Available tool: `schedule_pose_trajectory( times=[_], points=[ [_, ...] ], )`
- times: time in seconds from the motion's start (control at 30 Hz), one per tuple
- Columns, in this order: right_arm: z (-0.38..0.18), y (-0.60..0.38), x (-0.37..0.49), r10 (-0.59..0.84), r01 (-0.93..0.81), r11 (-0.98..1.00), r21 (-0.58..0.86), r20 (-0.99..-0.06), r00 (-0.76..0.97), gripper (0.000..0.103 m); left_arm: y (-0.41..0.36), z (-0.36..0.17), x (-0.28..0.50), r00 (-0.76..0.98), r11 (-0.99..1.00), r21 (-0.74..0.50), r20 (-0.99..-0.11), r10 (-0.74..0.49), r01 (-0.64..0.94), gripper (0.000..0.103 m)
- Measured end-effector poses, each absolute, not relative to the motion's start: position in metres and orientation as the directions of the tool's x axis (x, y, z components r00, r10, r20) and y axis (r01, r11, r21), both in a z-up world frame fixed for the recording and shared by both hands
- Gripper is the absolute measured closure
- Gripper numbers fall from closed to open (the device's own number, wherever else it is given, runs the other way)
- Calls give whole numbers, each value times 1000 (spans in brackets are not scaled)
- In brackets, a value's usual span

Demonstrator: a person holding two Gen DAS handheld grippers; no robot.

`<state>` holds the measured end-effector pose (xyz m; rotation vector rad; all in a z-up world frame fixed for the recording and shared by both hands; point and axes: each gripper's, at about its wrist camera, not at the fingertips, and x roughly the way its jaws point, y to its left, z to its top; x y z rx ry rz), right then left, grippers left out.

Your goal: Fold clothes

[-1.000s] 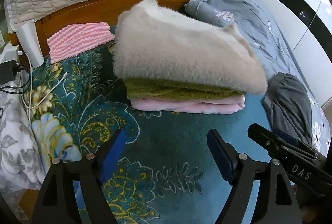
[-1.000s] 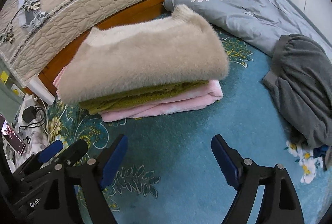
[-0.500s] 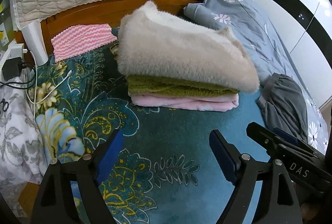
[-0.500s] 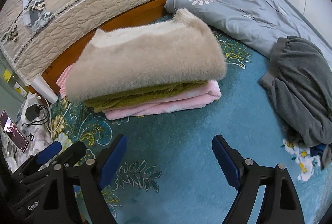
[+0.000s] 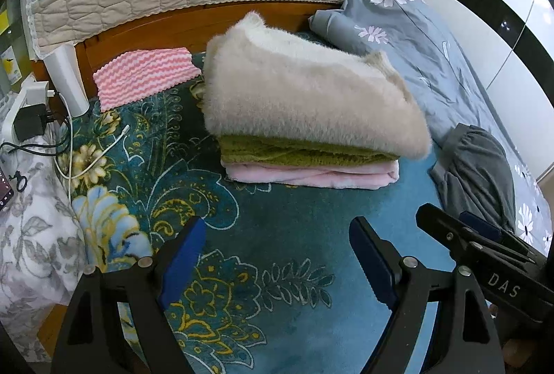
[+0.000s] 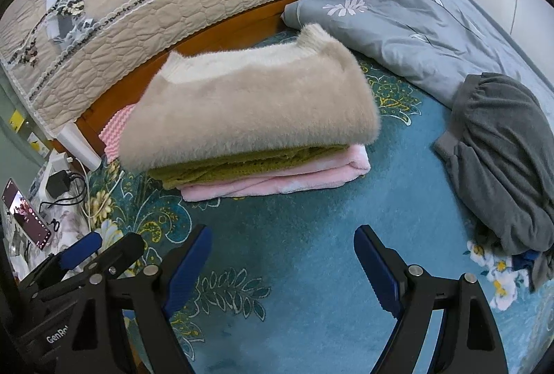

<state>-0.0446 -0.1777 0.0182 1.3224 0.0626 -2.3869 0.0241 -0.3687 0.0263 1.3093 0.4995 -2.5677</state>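
Both hands backing off slightly since a sec ago — left gripper (image 5: 273,256) & right gripper (image 6: 280,263) hanging wide, empty. Folded stack (image 6: 249,118) sitting on bed; grey garment (image 6: 502,166) awaiting folding.

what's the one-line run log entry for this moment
left gripper: open, empty | right gripper: open, empty | folded stack: beige on green on pink | grey garment: unfolded, right of stack | surface: teal blanket

Three folded garments lie stacked: beige fluffy sweater (image 5: 304,97) over olive knit (image 5: 301,154) over pink fleece (image 5: 308,175). A grey garment (image 6: 502,159) lies crumpled, well apart.
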Motion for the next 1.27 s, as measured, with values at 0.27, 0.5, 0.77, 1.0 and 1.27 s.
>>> schedule_pose_trajectory(
  times=[0.27, 0.5, 0.77, 1.0, 1.27],
  points=[
    [21, -178, -43, -329, 372, -916, 152, -816, -476, 16, -369, 26, 23, -580, -923, -185, -813, -48, 336, 17],
    [19, -178, -37, -324, 362, -919, 155, -819, -474, 16, -370, 25, 27, -587, -924, -194, -808, -40, 331, 17],
    [21, -181, -35, -300, 367, -922, 124, -826, -477, 16, -372, 23, 30, -596, -925, -212, -803, -19, 315, 17],
    [26, -187, -35, -295, 371, -922, 114, -826, -480, 16, -377, 23, 32, -611, -910, -247, -791, -9, 333, 17],
    [29, -198, -36, -292, 375, -921, 109, -831, -475, 16, -384, 22, 33, -622, -908, -239, -782, -29, 344, 17]
  ],
)
